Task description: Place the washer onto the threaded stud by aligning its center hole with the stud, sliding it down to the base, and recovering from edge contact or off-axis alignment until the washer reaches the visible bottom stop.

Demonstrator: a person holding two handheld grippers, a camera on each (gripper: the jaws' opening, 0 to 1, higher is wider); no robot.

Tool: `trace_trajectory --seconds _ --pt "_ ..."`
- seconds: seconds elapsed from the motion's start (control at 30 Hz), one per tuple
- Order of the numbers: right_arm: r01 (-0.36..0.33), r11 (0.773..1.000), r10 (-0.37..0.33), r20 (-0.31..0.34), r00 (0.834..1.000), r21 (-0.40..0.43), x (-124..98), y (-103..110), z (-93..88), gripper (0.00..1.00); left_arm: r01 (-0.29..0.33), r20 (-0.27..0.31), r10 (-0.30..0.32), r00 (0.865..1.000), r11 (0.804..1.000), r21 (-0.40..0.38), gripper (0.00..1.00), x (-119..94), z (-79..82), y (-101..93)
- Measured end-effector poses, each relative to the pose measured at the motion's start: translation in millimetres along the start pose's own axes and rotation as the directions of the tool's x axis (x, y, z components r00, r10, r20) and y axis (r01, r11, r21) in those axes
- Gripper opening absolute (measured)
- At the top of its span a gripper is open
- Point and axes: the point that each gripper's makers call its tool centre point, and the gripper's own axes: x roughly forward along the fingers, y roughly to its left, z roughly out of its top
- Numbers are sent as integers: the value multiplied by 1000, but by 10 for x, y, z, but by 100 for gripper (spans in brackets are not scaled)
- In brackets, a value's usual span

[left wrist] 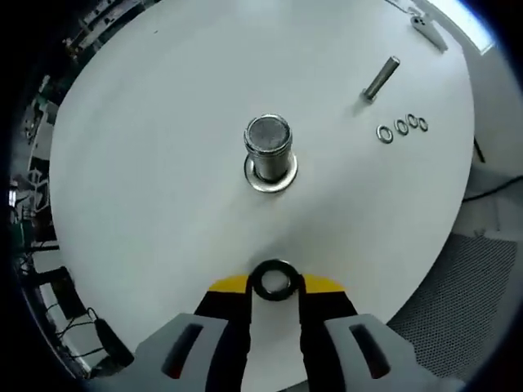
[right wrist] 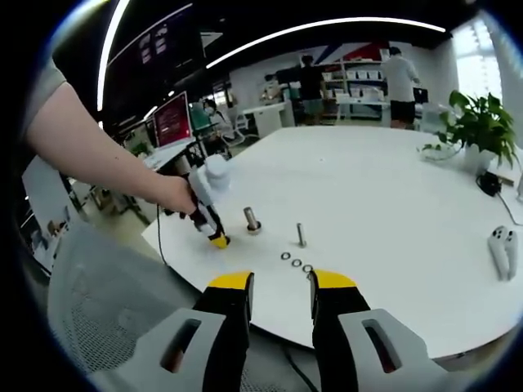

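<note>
White table (left wrist: 155, 163): round-edged, carrying all the parts noted below. A mesh chair back (right wrist: 98, 302) stands just off its near edge, on the left tongs' side of the stud.

Threaded stud (left wrist: 268, 147): upright near the table's middle, seated on a flat metal base ring; landmark for this report.

Left tongs (left wrist: 276, 282): held in a person's hand (right wrist: 176, 194), positioned just short of the stud, tips low over the table surface. Jaws clamped on the washer (left wrist: 275, 281), a dark ring held flat between the yellow tips, its hole open to view. The washer is near the stud but not on it.

Right tongs (right wrist: 280, 287): well back from the stud, beyond the table edge, jaws apart with nothing between them.

Loose bolt (left wrist: 381, 78): beyond the stud, apart from it.

Three spare washers (left wrist: 402, 127): in a row just beside the bolt, lying flat.
</note>
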Motion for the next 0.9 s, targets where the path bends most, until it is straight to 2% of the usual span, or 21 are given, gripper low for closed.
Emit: trace_trajectory --seconds 0.1,0.23,0.37,0.57,0.77,0.83,0.9 --pt "1 1000 -1 -1 1000 0 -1 -2 -3 30 -2 -5 2 1000 999 37 19 2 -1 -36" --pt "3 1000 -3 -1 1000 1 -1 -7 -3 30 21 -3 -21 1000 999 43 19 -1 27 -44" --pt "-1 1000 1 -3 1000 -4 3 2 -6 30 9 17 -11 1000 996 92 19 -43 100 -61" --pt "-3 1000 3 -6 1000 -6 3 7 -10 30 13 77 -19 997 997 79 19 -91 243 -10" --pt "-7 1000 7 -7 1000 -10 5 13 -11 30 -2 122 -11 993 995 104 19 -264 394 58" --pt "-8 1000 8 -8 1000 -11 5 16 -12 30 -10 145 -5 989 995 100 19 -392 450 71" --pt "-10 1000 9 -8 1000 -13 3 21 -12 30 -16 165 0 986 995 94 19 -422 497 105"
